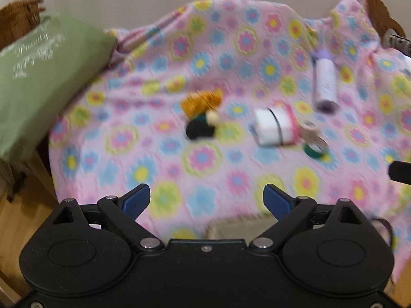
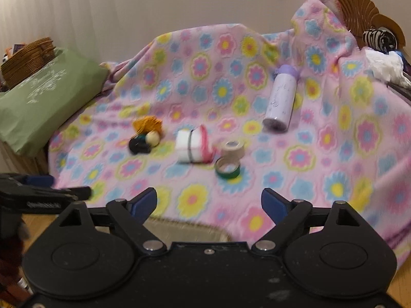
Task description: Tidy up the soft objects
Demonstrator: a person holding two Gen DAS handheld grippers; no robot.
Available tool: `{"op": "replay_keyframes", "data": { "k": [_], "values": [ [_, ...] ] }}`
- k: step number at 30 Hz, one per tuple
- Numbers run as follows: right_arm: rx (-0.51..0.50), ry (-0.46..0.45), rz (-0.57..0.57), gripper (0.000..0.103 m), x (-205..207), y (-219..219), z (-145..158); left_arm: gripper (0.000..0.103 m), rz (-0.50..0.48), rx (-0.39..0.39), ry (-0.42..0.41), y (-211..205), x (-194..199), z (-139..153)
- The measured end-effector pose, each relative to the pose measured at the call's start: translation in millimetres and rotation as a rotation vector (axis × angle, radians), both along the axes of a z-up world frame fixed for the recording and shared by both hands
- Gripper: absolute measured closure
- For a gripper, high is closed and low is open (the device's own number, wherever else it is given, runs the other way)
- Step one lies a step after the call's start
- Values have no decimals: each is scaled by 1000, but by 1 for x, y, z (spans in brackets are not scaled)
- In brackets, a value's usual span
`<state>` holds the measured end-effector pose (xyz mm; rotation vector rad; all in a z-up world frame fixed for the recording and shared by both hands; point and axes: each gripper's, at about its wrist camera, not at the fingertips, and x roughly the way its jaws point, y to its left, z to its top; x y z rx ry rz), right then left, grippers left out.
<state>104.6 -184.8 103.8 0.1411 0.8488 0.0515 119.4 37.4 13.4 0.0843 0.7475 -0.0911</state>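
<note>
Both grippers empty, fingers spread wide: left gripper [image 1: 206,197], right gripper [image 2: 208,201]. Neither touches anything.

Small doll [image 2: 146,136] lies on the flowered blanket [image 2: 321,154], ahead of both sets of fingers and well apart from them. Seen from the left wrist it sits almost dead ahead [image 1: 201,114]; from the right wrist it is off to the left. Left gripper judged the nearer.

Doll's long axis runs roughly away from the cameras, orange hair at the far end, dark body nearer.

Banded white bundle [image 2: 194,148] just to its right.
</note>
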Motion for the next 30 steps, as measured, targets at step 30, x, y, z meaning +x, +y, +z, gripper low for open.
{"op": "replay_keyframes", "data": {
  "k": [30],
  "values": [
    [-150,144,208,53,128,-17,-135,11,-100,112,-69,0,148,-75]
  ]
}}
